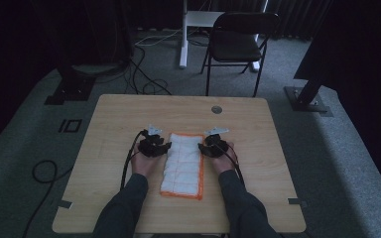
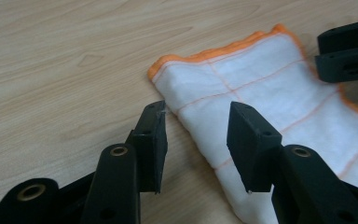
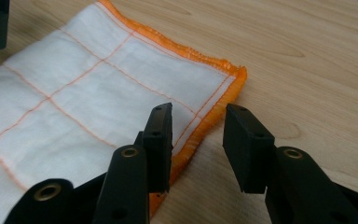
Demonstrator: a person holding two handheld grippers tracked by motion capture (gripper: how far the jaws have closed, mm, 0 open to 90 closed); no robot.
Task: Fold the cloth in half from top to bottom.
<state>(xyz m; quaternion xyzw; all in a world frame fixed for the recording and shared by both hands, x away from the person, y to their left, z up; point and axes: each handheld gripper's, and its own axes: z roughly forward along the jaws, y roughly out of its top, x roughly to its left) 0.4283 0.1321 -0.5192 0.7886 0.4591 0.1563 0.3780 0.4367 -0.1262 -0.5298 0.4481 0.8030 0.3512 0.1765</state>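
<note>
While claws point(image 1: 164, 147) point(image 1: 201, 147) gape, cloth point(image 1: 183, 163) edges between

Looks like a lab or recording studio rather than a home. Dark curtains all around, grey carpet underfoot. Light wooden desk point(image 1: 129, 114) at the centre, with a cable grommet point(image 1: 217, 109) near its far edge. Black stand bases point(image 1: 69, 89) bolted down beyond both far corners, loose cables point(image 1: 144, 74) trailing across the floor, a black folding chair point(image 1: 238, 42) and a white stand leg point(image 1: 183, 34) behind.
</note>
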